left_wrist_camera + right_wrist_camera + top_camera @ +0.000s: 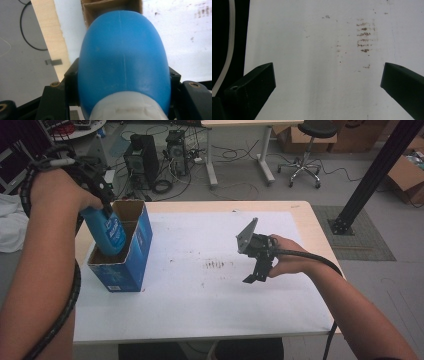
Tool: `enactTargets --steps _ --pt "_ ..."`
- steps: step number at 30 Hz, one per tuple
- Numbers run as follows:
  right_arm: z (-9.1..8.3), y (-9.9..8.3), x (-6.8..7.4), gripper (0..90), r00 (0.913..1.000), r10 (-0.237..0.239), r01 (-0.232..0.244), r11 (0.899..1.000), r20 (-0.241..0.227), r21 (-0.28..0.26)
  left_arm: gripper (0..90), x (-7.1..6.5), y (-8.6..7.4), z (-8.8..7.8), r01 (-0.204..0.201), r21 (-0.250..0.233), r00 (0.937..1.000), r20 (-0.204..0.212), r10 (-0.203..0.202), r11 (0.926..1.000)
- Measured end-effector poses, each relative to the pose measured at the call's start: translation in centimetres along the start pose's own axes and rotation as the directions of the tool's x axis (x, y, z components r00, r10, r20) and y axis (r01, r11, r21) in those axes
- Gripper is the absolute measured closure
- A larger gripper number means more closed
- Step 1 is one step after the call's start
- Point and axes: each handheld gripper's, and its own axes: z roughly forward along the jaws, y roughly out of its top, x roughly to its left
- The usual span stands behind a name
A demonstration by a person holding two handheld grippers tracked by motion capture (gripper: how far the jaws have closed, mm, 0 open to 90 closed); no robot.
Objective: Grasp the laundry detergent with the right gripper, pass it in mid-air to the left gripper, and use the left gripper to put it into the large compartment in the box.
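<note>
Bottle at left of frame, clamped by left gripper, is partly lowered into open box; seating and release remain. Right gripper, mid-frame, stands wide and empty.

Left gripper: black body, brass-coloured screws on jaw mounts, ribbed black cable trailing along forearm. Right gripper: black, blocky straight-edged jaws, grey three-cornered plate on top, smooth black cable. Forearms bare, no sleeves.
</note>
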Motion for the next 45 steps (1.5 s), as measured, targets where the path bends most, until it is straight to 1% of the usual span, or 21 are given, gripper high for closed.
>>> enactTargets --steps 2,3,4,9,12,14,16,18,21,24,25,26,31,34,36,39,45 --pt "0.1 0.0 0.0 0.0 1.0000 0.001 -0.001 1.000 0.002 -0.001 38.4 0.0 0.0 0.9 0.002 0.000 1.0000 -0.002 -0.002 1.0000" --pt "0.1 0.0 0.0 0.0 1.0000 -0.001 0.001 1.000 0.003 -0.001 38.4 0.0 0.1 1.6 0.002 0.004 1.0000 0.001 -0.002 1.0000" --pt "0.2 0.0 0.0 0.0 1.0000 -0.004 0.004 1.000 0.003 -0.001 38.4 0.0 0.1 1.9 0.004 0.007 1.0000 0.003 -0.004 1.0000" --pt "0.2 0.2 0.1 0.0 0.9999 -0.011 0.011 1.000 0.003 -0.007 38.4 0.0 0.3 4.1 0.003 0.021 1.0000 -0.008 -0.002 0.9998" --pt "0.3 0.3 0.1 0.0 0.9999 -0.011 0.011 1.000 0.000 -0.008 38.4 0.2 0.3 5.2 0.013 0.024 0.9999 0.008 -0.013 0.9996" --pt "0.5 0.2 0.0 0.0 0.9999 -0.012 0.012 1.000 -0.002 -0.006 38.4 0.3 0.3 5.9 0.012 0.019 0.9999 0.005 -0.012 0.9998" --pt "0.6 0.2 0.0 0.0 0.9999 -0.009 0.009 1.000 -0.005 -0.002 38.4 0.2 0.4 6.6 0.016 0.022 0.9999 0.001 -0.016 0.9996" --pt "0.7 0.2 -0.1 0.0 0.9999 -0.009 0.009 1.000 -0.006 -0.001 38.3 0.1 0.5 7.2 0.011 0.026 0.9999 -0.005 -0.011 0.9996" --pt "0.7 0.2 -0.1 0.0 0.9999 -0.011 0.011 1.000 -0.008 0.000 38.4 0.0 0.6 8.2 0.009 0.027 1.0000 -0.004 -0.009 0.9996" --pt "0.7 0.1 -0.1 0.0 0.9999 -0.007 0.007 1.000 -0.010 0.003 38.4 -0.1 0.7 9.0 0.015 0.034 0.9999 0.005 -0.015 0.9993" --pt "0.7 0.1 -0.1 0.0 0.9999 -0.006 0.006 1.000 -0.008 0.005 38.4 -0.2 0.7 9.3 0.023 0.035 0.9997 0.009 -0.023 0.9991" --pt "0.7 0.0 -0.1 0.0 0.9999 -0.005 0.005 1.000 -0.009 0.005 38.4 -0.3 0.8 9.5 0.013 0.042 0.9999 0.005 -0.013 0.9990" --pt "0.5 -0.3 0.0 0.0 1.0000 0.000 0.000 1.000 -0.006 0.004 38.3 -0.7 1.0 10.6 0.006 0.056 1.0000 0.006 -0.007 0.9984" --pt "0.4 -0.4 0.0 0.0 1.0000 0.003 -0.003 1.000 -0.006 0.004 38.3 -0.8 1.1 11.3 0.007 0.059 1.0000 0.004 -0.007 0.9983" --pt "0.5 -0.5 0.0 0.0 1.0000 0.005 -0.005 1.000 -0.006 0.004 38.3 -0.9 1.1 11.7 0.013 0.052 0.9999 0.003 -0.013 0.9986" --pt "0.5 -0.5 0.1 0.0 1.0000 0.005 -0.005 1.000 -0.005 -0.001 38.3 -0.9 1.1 12.2 0.012 0.047 0.9999 -0.007 -0.012 0.9988" --pt "0.5 -0.4 0.1 0.0 1.0000 0.003 -0.003 1.000 -0.005 -0.006 38.3 -0.8 1.1 13.3 0.012 0.056 0.9999 -0.005 -0.011 0.9984"
